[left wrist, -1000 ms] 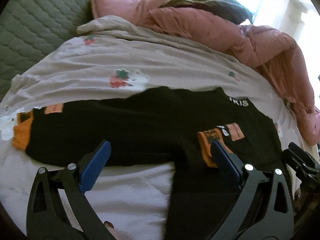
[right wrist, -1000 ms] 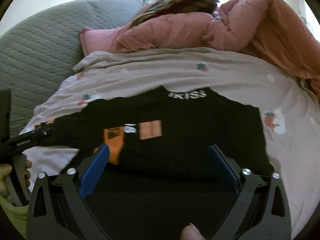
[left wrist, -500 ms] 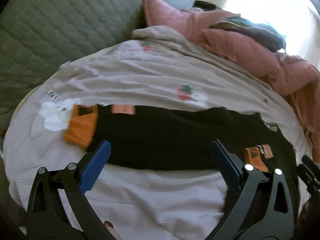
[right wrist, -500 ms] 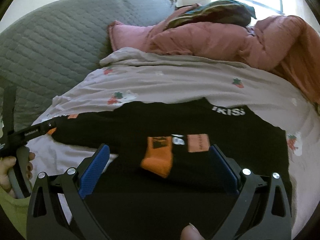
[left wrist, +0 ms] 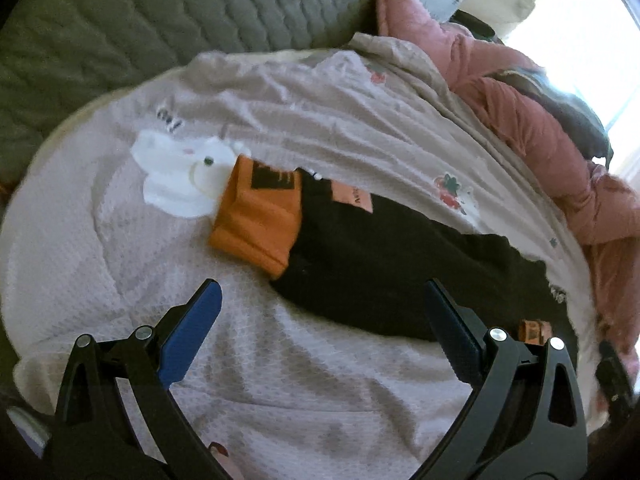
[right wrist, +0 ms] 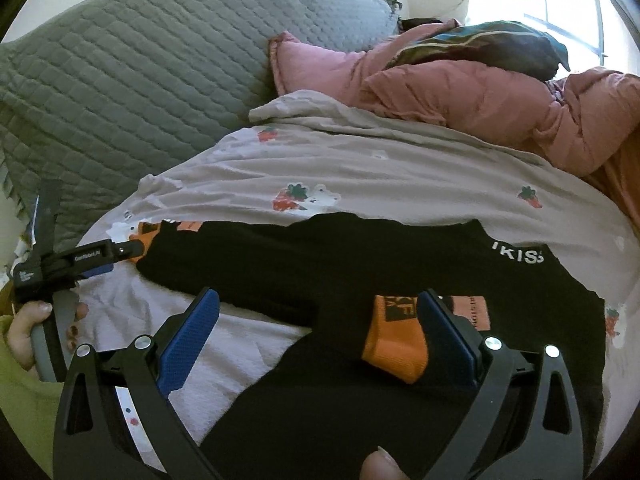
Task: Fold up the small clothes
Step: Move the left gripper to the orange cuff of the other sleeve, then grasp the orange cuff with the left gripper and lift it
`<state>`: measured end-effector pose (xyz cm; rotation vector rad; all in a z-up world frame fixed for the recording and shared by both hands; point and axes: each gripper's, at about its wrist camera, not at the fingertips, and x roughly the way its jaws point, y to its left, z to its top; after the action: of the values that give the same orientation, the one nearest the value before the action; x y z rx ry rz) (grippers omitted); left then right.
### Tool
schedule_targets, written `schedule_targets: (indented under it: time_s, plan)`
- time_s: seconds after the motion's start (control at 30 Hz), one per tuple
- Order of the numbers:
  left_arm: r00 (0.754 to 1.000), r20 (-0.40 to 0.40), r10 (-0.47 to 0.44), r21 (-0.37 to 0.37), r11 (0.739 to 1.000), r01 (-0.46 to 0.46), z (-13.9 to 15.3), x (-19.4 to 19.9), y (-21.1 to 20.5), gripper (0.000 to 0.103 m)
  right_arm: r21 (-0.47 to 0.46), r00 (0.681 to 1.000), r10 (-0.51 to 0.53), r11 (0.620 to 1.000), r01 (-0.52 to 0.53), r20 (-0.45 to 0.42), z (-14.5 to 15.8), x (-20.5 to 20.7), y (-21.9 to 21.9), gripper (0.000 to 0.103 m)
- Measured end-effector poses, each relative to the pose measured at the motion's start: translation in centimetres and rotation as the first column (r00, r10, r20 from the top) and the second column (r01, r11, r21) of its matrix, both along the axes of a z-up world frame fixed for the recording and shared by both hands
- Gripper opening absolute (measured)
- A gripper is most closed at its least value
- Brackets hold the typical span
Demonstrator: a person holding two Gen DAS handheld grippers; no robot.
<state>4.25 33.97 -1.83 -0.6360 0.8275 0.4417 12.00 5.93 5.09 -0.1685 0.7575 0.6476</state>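
Observation:
A black sweater with white lettering lies flat on the bed. One sleeve is folded across its body, and that sleeve's orange cuff touches the right finger of my open right gripper. The other sleeve stretches out to the left and ends in an orange cuff. My left gripper is open just short of this sleeve, holding nothing. In the right wrist view the left gripper sits beside that far cuff, held by a hand.
The bedsheet is pale mauve with strawberry prints and a white cartoon patch. A grey quilted pillow lies at the back left. A pink duvet with a dark cloth on it is heaped at the back right.
My left gripper has travelled left along the outstretched sleeve to its orange cuff, staying open. The right gripper has swung left, so the folded cuff now touches its right finger.

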Motion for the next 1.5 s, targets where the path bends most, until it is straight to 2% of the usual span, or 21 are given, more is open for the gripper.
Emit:
schedule_targets:
  time_s: [0.17, 0.3, 0.43, 0.53, 0.6, 0.7, 0.77, 0.93, 1.1, 1.3, 1.5]
  plan:
    - [0.999, 0.040, 0.010, -0.116, 0.993, -0.005, -1.5, -0.3, 1.5, 0.092, -0.010, 1.000, -0.026, 1.000, 0.026, -0.006, -1.1, -0.2, -0.5, 0.098]
    - [0.998, 0.043, 0.047, -0.145, 0.989, -0.040, -2.6, 0.1, 2.2, 0.073, -0.002, 0.998, -0.056, 0.998, 0.056, -0.024, -2.1, 0.0, -1.7, 0.098]
    - [0.998, 0.043, 0.053, -0.134, 0.990, -0.047, -2.8, 0.9, 2.5, 0.064, -0.007, 0.995, -0.085, 0.996, 0.085, -0.044, -3.2, 0.4, -2.7, 0.098]
    - [0.997, 0.037, 0.062, -0.125, 0.991, -0.057, -3.0, 1.6, 3.0, 0.050, -0.006, 0.993, -0.105, 0.995, 0.104, -0.060, -3.9, 0.7, -3.4, 0.098]
    - [0.998, 0.030, 0.060, -0.097, 0.994, -0.057, -3.0, 2.1, 3.1, 0.030, -0.004, 0.991, -0.110, 0.994, 0.110, -0.073, -4.4, 0.9, -3.5, 0.098]
    - [0.999, 0.029, 0.042, -0.069, 0.997, -0.040, -3.1, 2.7, 3.2, 0.016, -0.013, 0.990, -0.109, 0.994, 0.108, -0.089, -5.2, 1.1, -3.4, 0.098]
    - [0.998, 0.063, 0.025, -0.058, 0.998, -0.022, -2.7, 2.6, 3.0, 0.010, -0.014, 0.991, -0.097, 0.995, 0.096, -0.097, -5.7, 1.0, -3.1, 0.098]
    - [0.980, 0.195, -0.047, 0.020, 0.999, 0.044, 0.4, 1.6, 0.7, 0.009, -0.011, 0.994, -0.079, 0.997, 0.078, -0.082, -5.7, 0.8, -3.1, 0.098]
    - [0.956, 0.259, -0.138, 0.098, 0.988, 0.116, 3.5, 1.8, -3.2, 0.008, 0.013, 0.992, -0.107, 0.994, 0.108, -0.069, -5.1, 1.0, -4.9, 0.098]
    - [0.929, 0.285, -0.236, 0.150, 0.968, 0.200, 5.6, 3.2, -7.9, 0.008, 0.057, 0.981, -0.177, 0.982, 0.182, -0.080, -4.5, 1.9, -8.4, 0.098]
    - [0.906, 0.269, -0.327, 0.181, 0.941, 0.286, 6.4, 5.6, -12.3, 0.008, 0.103, 0.963, -0.256, 0.959, 0.264, -0.086, -3.8, 2.7, -12.3, 0.098]
